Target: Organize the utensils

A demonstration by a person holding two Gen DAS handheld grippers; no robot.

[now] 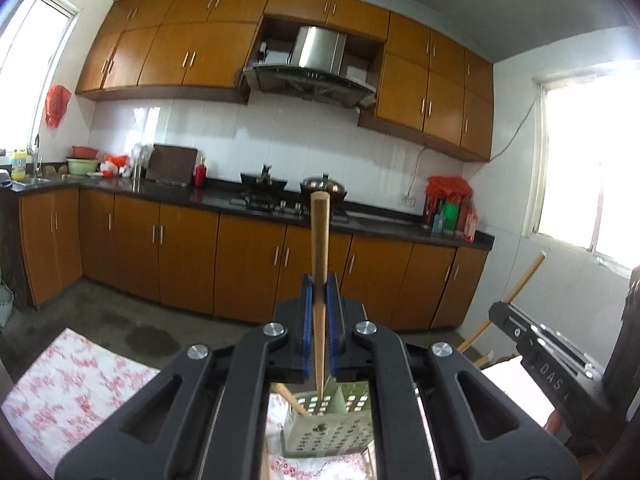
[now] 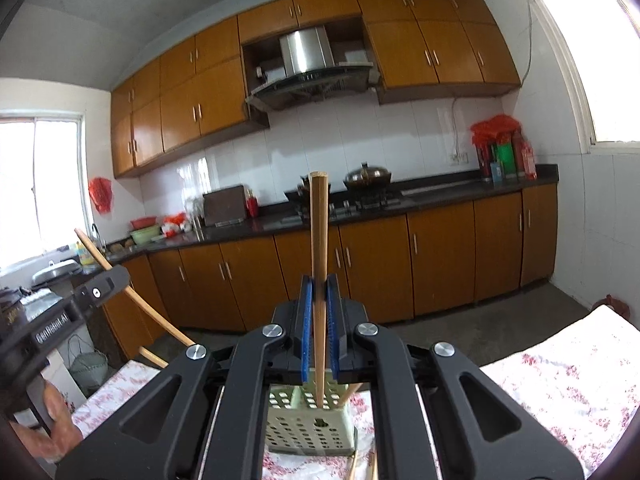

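My left gripper (image 1: 320, 280) is shut on a wooden chopstick (image 1: 320, 240) that stands upright between the blue pads, thin tip down over a pale green perforated utensil holder (image 1: 328, 428). My right gripper (image 2: 320, 280) is shut on a second wooden chopstick (image 2: 319, 240), whose lower end hangs above the same green holder (image 2: 308, 428). Another chopstick (image 1: 290, 398) leans in the holder. Each view shows the other gripper from the side: the right one (image 1: 500, 310) and the left one (image 2: 120, 276), each with its chopstick.
The holder lies on a table with a white cloth printed with red flowers (image 1: 72, 384). More chopsticks (image 2: 362, 470) lie on the cloth beside it. A person's hand (image 2: 56, 420) shows at lower left. Brown kitchen cabinets and a dark counter (image 1: 192, 196) stand across the concrete floor.
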